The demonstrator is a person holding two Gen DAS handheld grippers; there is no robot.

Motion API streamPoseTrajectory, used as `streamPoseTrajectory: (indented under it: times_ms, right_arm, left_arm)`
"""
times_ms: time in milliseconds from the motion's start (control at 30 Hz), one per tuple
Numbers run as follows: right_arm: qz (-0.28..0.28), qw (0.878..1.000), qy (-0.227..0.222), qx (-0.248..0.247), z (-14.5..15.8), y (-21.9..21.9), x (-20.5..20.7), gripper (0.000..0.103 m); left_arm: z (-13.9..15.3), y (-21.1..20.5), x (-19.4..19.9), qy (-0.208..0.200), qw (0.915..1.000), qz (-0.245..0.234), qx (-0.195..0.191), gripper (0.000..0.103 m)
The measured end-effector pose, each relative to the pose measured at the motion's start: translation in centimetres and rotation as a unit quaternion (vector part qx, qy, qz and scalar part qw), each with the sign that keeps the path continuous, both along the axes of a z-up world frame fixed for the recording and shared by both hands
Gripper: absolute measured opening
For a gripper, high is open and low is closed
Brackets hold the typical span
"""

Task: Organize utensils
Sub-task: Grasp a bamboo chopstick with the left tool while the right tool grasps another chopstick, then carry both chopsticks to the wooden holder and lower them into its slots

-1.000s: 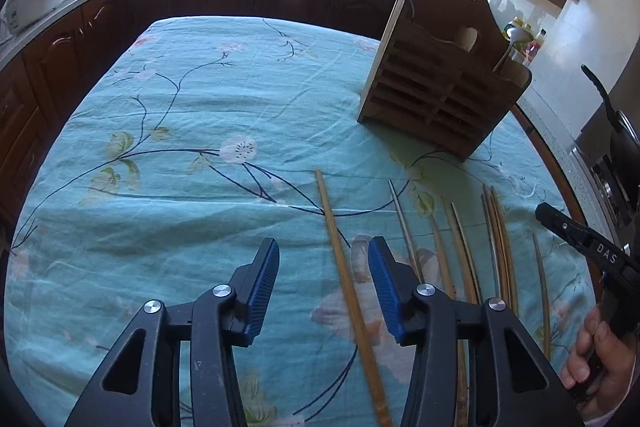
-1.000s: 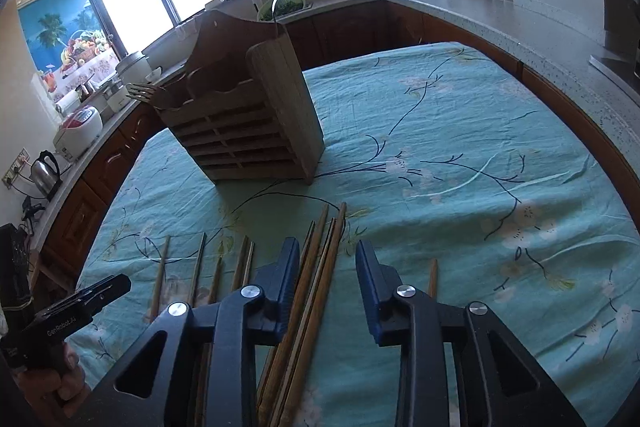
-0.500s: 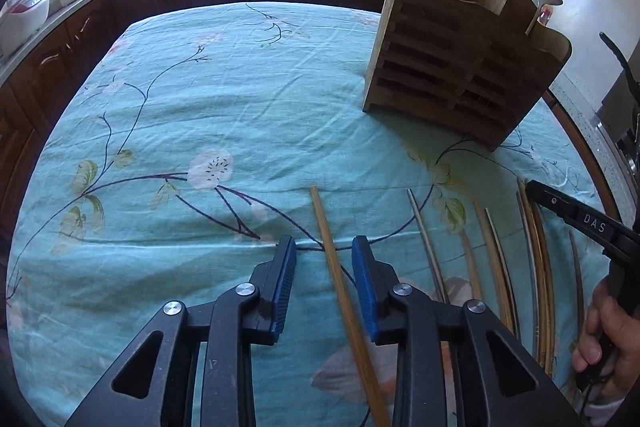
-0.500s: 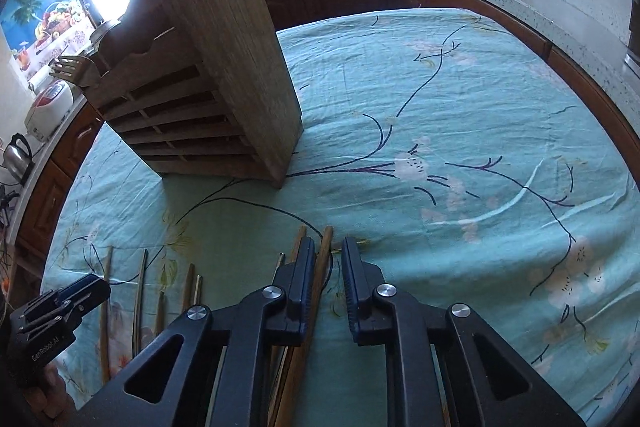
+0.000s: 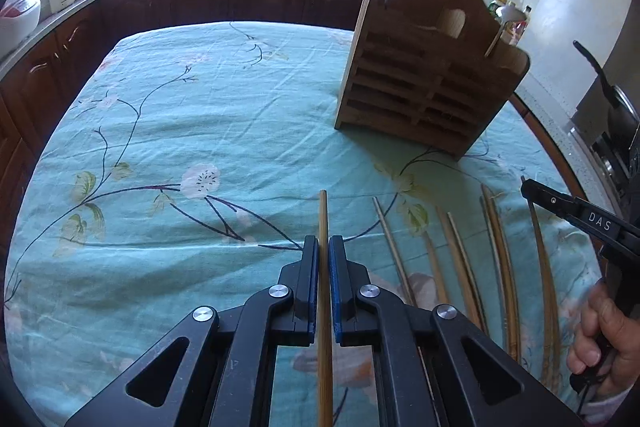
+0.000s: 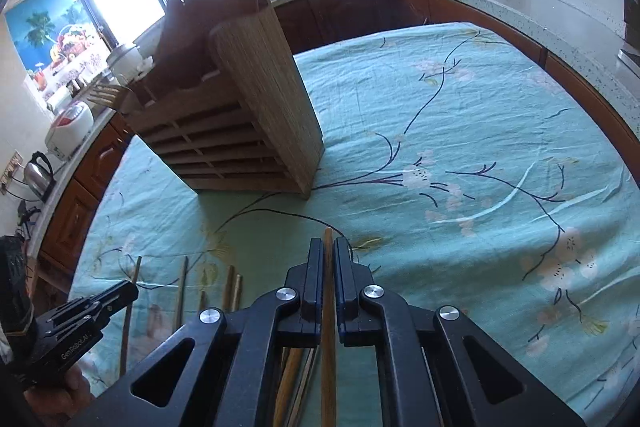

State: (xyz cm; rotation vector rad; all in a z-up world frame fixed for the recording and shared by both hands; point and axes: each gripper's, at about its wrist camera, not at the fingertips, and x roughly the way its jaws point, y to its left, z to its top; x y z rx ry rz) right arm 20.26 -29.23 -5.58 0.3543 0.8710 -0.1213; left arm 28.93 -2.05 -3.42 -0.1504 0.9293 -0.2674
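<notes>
My left gripper (image 5: 324, 241) is shut on a brown chopstick (image 5: 323, 215) whose tip sticks out past the blue pads, over the teal flowered tablecloth (image 5: 200, 115). My right gripper (image 6: 328, 243) is shut on another chopstick (image 6: 328, 237), its tip just ahead of the jaws. Several more chopsticks (image 5: 460, 251) lie in a loose row on the cloth, between the two grippers. A slatted wooden utensil rack (image 5: 424, 87) stands upright beyond them, seen closer in the right wrist view as the rack (image 6: 240, 131), with a spoon poking out of its top.
Dark wood cabinets and a stone counter (image 6: 520, 7) ring the table, carrying a rice cooker (image 6: 68, 131), kettle (image 6: 38, 175) and jars. A stove with a pan (image 5: 616, 115) is at the right. A hand (image 5: 600, 339) holds the right gripper's handle.
Both grippers closed from open onto a chopstick each. The left one shifted right to centre over its chopstick; the right one moved forward toward the rack.
</notes>
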Motion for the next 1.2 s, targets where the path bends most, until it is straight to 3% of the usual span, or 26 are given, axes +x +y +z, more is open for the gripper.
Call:
streamPoseTrajectory:
  times_ms: [367, 667, 1200]
  right_arm:
    - [0.018, 0.995, -0.094, 0.001, 8.4, 1.3, -4.3, 0.005]
    - [0.029, 0.984, -0.173, -0.019, 14.9, 2.6, -6.5, 0.005]
    - [0.016, 0.977, -0.213, -0.026, 17.2, 1.8, -5.1, 0.005]
  left_arm:
    - [7.5, 3.5, -6.0, -0.077, 0.9952, -0.013, -0.059, 0.003]
    - [11.8, 4.9, -9.3, -0.129, 0.9883, -0.021, -0.079, 0.003]
    - [13.4, 5.4, -7.8, -0.172, 0.9808, 0.0, -0.092, 0.003]
